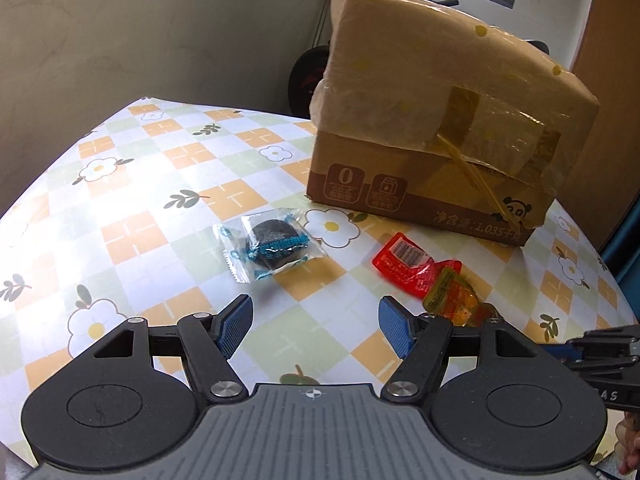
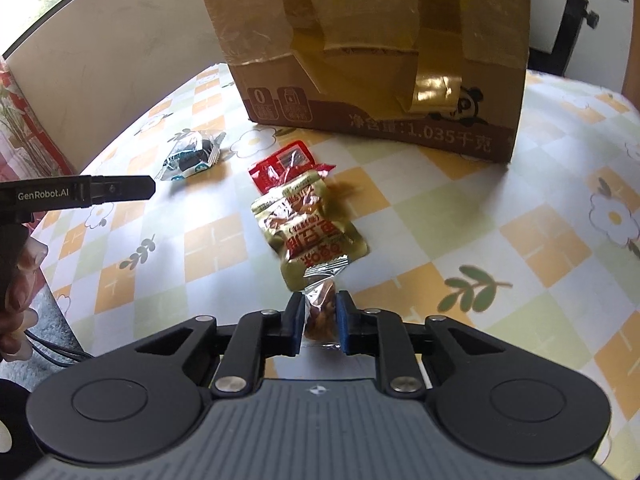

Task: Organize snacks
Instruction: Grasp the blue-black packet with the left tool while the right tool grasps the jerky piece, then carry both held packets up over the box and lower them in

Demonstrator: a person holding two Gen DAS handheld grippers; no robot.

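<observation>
A gold foil snack packet point(image 2: 310, 228) lies on the flowered tablecloth, and my right gripper point(image 2: 319, 322) is shut on its near end. Just beyond it lies a red snack packet point(image 2: 280, 166). A clear wrapper with a dark round cake point(image 2: 192, 156) rests further left. In the left wrist view the dark cake point(image 1: 274, 246) lies ahead of my open left gripper point(image 1: 316, 326), with nothing between its blue pads. The red packet point(image 1: 404, 264) and the gold packet point(image 1: 454, 300) sit to its right. The taped cardboard box point(image 1: 440, 128) stands behind them.
The cardboard box point(image 2: 380, 52) fills the back of the table. The tablecloth point(image 2: 520, 220) runs bare to the right. The left gripper's black finger point(image 2: 100, 190) and a hand point(image 2: 18, 280) show at the left edge. A wall stands behind at the left.
</observation>
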